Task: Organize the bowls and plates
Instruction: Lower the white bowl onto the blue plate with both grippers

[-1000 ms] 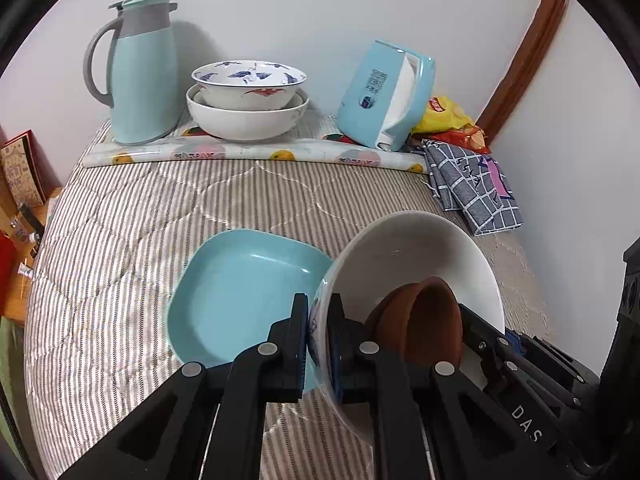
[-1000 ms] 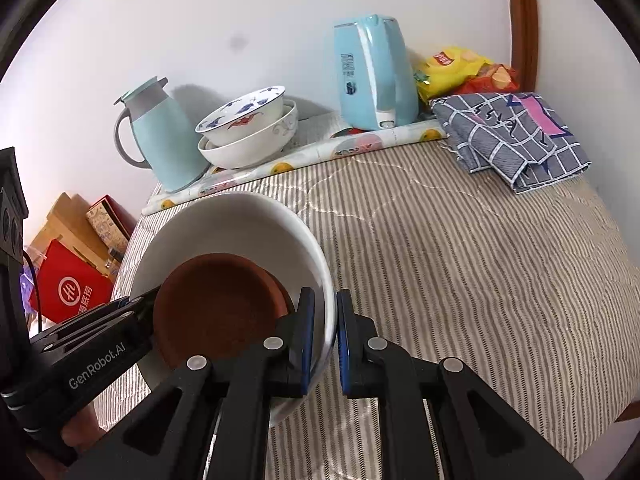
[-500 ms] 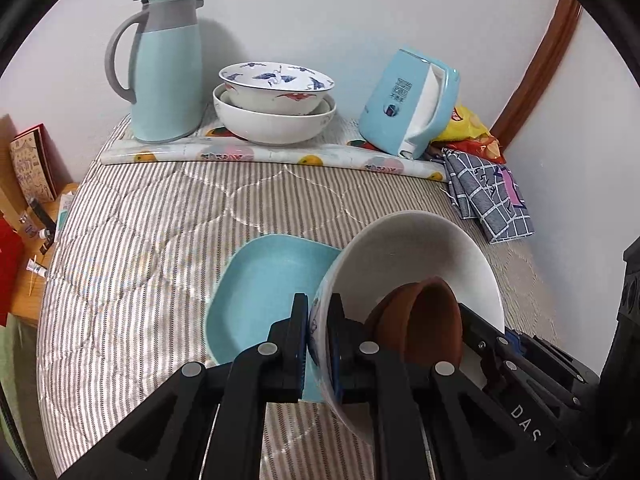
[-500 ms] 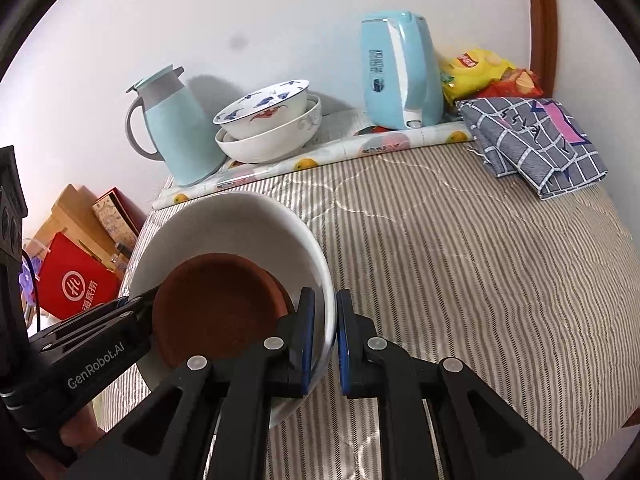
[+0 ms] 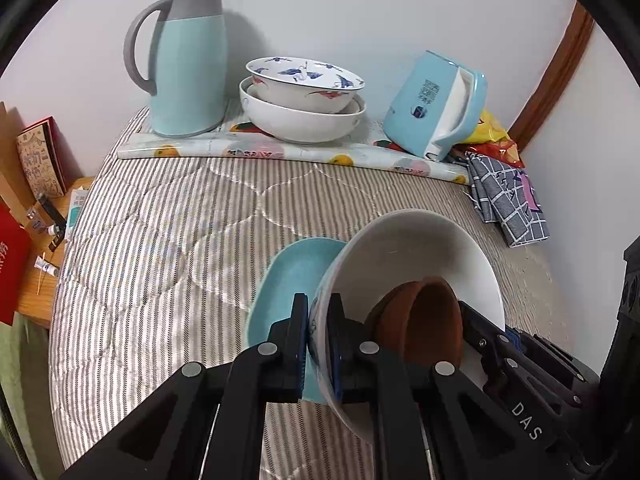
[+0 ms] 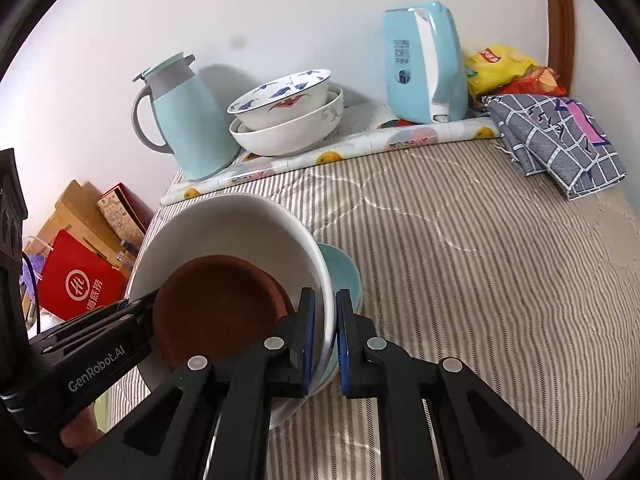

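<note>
Grippers at work on a striped quilt: the left gripper [image 5: 319, 342] is clenched on the near left rim of a large white bowl [image 5: 416, 252], one finger outside the wall and one inside, while the right gripper [image 6: 324, 336] pinches the opposite rim of the same bowl [image 6: 240, 228] in like fashion. The bowl is carried between the two, tilted, with a small brown dish [image 6: 216, 304] lying inside it against the lower wall. Directly beneath and partly hidden by the bowl sits a light blue plate [image 5: 292, 276] on the striped quilt [image 5: 168, 240]; whether bowl and plate touch cannot be told. Farther back, along the wall, a roll of fruit-patterned sheet [image 5: 280, 152] lies across the quilt's far edge. Behind it stand a pale blue thermos jug [image 5: 184, 64], two stacked bowls [image 5: 304, 96], the upper painted in blue and red, and a pale blue kettle [image 5: 436, 104]. A yellow snack bag [image 6: 500, 68] and a folded grey checked cloth [image 6: 556, 140] lie at the far right. Boxes and a red bag [image 6: 80, 284] sit off the left edge.
</note>
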`<state>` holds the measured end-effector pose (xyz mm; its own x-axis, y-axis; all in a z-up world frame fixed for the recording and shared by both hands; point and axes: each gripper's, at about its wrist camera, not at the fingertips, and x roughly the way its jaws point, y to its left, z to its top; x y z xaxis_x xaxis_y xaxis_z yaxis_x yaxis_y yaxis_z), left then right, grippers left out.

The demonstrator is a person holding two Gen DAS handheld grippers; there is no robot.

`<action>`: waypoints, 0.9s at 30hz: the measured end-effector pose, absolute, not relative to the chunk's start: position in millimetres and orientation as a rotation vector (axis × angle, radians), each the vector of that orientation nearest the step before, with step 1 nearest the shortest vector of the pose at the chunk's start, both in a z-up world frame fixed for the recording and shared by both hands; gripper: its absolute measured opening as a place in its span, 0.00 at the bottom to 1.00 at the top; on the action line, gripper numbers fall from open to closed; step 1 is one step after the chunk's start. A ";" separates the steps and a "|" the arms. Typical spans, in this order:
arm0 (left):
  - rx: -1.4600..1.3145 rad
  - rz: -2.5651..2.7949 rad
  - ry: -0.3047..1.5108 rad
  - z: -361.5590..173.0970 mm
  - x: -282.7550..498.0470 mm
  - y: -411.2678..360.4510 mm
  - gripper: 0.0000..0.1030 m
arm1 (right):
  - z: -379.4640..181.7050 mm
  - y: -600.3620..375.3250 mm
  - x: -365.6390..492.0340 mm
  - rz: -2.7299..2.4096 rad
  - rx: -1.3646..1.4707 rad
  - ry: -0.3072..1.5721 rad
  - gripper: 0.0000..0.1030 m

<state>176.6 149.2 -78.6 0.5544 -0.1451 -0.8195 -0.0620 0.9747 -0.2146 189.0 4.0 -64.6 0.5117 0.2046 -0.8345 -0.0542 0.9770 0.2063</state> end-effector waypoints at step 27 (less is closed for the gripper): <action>-0.286 -0.049 1.105 -140.3 212.6 175.2 0.10 | -118.0 21.5 226.6 0.170 0.157 1.143 0.11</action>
<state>212.6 175.2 -140.3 0.4519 -0.1809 -0.8735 -0.1022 0.9623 -0.2522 226.6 21.5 -118.0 0.4050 0.2142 -0.8889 -0.0540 0.9761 0.2105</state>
